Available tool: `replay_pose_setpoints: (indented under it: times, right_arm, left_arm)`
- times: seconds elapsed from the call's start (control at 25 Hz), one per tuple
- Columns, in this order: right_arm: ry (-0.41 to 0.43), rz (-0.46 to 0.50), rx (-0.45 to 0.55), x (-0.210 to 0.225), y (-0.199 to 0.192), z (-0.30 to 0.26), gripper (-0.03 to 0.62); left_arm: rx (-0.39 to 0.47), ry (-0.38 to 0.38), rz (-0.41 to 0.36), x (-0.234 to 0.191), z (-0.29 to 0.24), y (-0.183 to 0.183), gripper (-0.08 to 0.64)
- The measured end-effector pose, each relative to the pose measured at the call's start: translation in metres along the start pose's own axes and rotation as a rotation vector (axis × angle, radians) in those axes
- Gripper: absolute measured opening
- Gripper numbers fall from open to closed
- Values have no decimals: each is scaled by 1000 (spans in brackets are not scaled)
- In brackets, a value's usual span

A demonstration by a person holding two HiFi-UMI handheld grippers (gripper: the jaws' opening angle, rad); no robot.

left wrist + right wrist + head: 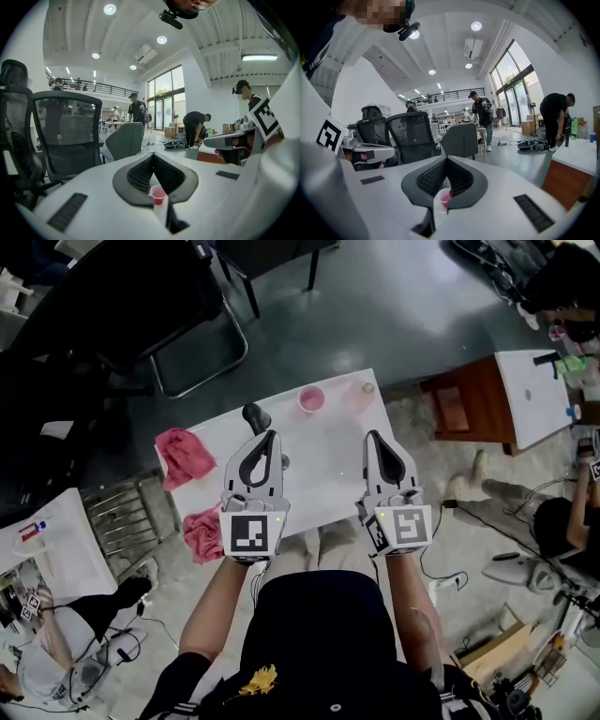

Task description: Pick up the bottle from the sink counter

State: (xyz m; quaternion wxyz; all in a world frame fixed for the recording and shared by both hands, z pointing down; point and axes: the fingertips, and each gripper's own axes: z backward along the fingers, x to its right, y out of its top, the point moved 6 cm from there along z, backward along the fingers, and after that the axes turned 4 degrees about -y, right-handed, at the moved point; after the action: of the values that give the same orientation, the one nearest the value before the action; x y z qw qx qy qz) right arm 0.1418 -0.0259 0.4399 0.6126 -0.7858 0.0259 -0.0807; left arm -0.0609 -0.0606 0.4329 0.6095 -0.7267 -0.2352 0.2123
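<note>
On the white table (328, 484), a pale translucent container with a small cap (359, 395) lies near the far edge; I cannot tell whether it is the bottle. A pink cup (310, 399) stands just left of it. My left gripper (273, 434) hovers over the table's middle, shut and empty. My right gripper (373, 437) hovers beside it, also shut and empty, short of the container. In the left gripper view, the cup (158, 194) shows below the closed jaws of the left gripper (153, 155). The right gripper view shows the cup (444, 197) under the right gripper (446, 158).
Two pink cloths (185, 456) (203, 532) lie at the table's left end. A dark knob-like object (255, 416) stands just beyond the left gripper's tips. A black office chair (122, 306) is beyond the table, a wooden stand (469, 404) to the right, and a metal rack (131, 512) to the left.
</note>
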Motion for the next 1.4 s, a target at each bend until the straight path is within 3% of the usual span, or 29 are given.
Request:
replay_pose_setpoints:
  times: [0.16, 0.68, 1.12, 1.4]
  right_arm:
    - [-26, -17, -21, 9, -11, -7, 25]
    - [-91, -27, -79, 37, -40, -28, 25]
    - [-170, -38, -122, 69, -65, -45, 25]
    - [-195, -59, -148, 79, -80, -59, 25]
  left_arm:
    - [-39, -47, -32, 4, -12, -17, 18]
    - [-88, -68, -12, 12, -45, -36, 18]
    - [-127, -123, -66, 27, -77, -48, 18]
    - [-134, -136, -60, 29, -100, -54, 18]
